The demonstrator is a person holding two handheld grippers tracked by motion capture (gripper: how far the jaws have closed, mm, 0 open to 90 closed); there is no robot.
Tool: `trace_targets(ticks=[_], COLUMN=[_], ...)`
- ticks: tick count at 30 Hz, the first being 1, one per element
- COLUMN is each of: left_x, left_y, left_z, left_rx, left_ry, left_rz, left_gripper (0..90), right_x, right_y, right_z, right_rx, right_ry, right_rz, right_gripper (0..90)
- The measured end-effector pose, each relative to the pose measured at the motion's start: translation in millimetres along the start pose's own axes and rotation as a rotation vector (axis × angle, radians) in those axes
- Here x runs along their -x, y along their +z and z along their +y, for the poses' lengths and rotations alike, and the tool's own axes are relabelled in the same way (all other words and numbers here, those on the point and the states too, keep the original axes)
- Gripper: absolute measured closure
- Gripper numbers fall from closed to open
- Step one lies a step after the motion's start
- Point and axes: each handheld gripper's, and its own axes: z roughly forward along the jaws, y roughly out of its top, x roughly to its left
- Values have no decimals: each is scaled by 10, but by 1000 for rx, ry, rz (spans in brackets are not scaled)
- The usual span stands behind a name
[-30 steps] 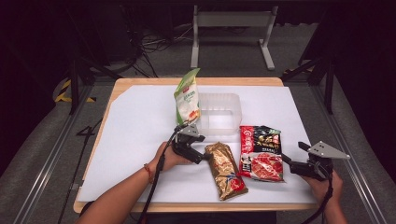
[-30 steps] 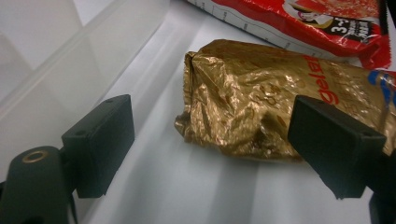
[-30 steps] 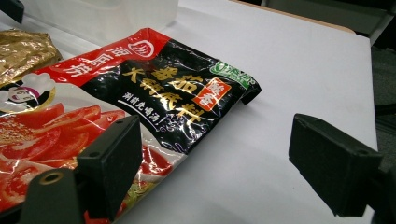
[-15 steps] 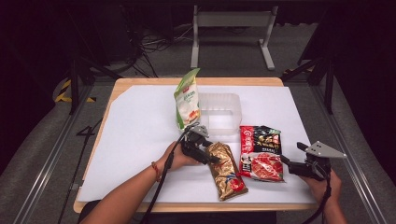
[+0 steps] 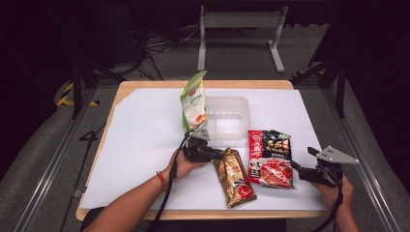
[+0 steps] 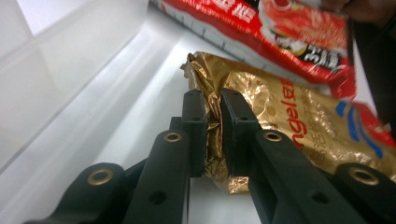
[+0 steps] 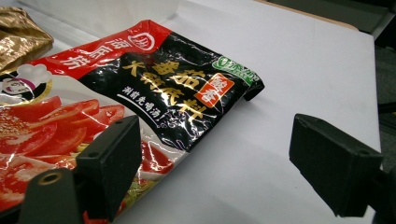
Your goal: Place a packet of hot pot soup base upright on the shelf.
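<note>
My left gripper has just been closing, and its jaws now pinch the crumpled top edge of the gold pack, foil squeezed between the two pads. In the high view the same gripper sits at the upper end of the gold pack, which lies flat on the white sheet, just in front of the clear tub and beside the red pack. My left hand wraps the gripper body.

My right gripper is wide open, holding nothing; one jaw hangs over the red pack, the other over bare sheet. In the high view it points at the right edge of the red pack.

Writing: the gold pack carries letters ending in "ngel" in orange, with a blue and red patch lower down; the rest is too blurred. The red pack has Chinese characters in yellow on black, a red round logo, a small green badge and pictured tomato slices. A green bag stands against the tub's left wall; its print is too small to read.
</note>
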Motion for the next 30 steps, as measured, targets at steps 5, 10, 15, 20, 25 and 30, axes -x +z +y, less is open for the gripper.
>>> trace_targets(ticks=[5, 10, 15, 20, 25, 30], left_x=[85, 209, 279, 368, 433, 453], left_y=[-163, -392, -579, -789, -919, -1027], left_z=[67, 157, 214, 268, 312, 339], left_rx=[86, 161, 218, 283, 331, 368], left_ry=[6, 35, 42, 66, 89, 88], left_rz=[-8, -2, 21, 16, 18, 44], left_gripper=[826, 831, 834, 846, 857, 860], right_x=[4, 2, 0, 5, 10, 14], right_y=[-10, -12, -11, -9, -7, -5], right_z=[1, 2, 2, -2, -5, -8], right_rx=[6, 7, 6, 4, 3, 1], right_ry=[-1, -3, -4, -4, -3, -3], right_rz=[-3, -2, -3, -2, -1, 0], right_gripper=[178, 178, 178, 178, 178, 177])
